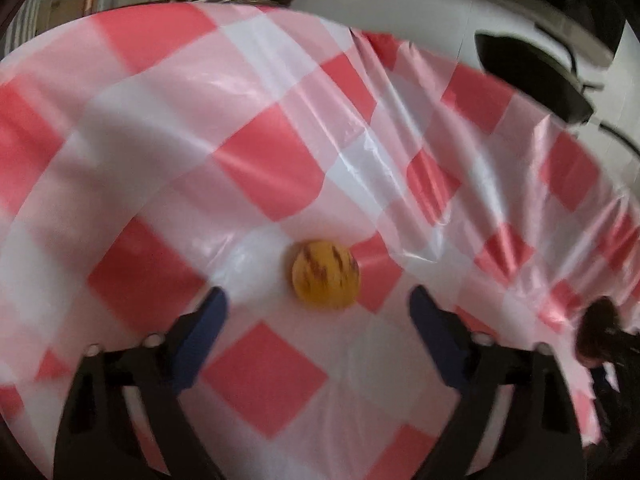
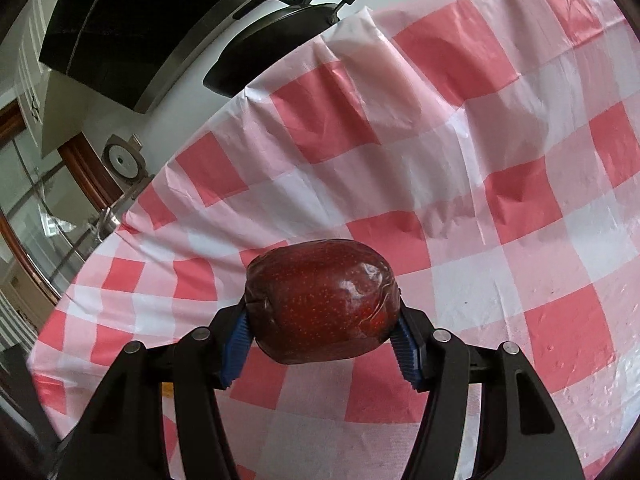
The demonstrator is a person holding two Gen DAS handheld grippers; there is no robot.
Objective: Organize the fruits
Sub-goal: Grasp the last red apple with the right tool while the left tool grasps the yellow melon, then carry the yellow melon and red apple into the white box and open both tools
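Observation:
A small yellow fruit with brown stripes lies on the red and white checked tablecloth, just ahead of my left gripper. The left gripper is open, its blue fingertips wide apart on either side and short of the fruit. My right gripper is shut on a dark red apple wrapped in clear film and holds it above the tablecloth. A dark shape at the right edge of the left wrist view may be the apple, blurred.
A black pan with a handle stands on a white surface beyond the cloth's far edge; it also shows in the left wrist view. The cloth is wrinkled near that edge. A round grey device sits at the back.

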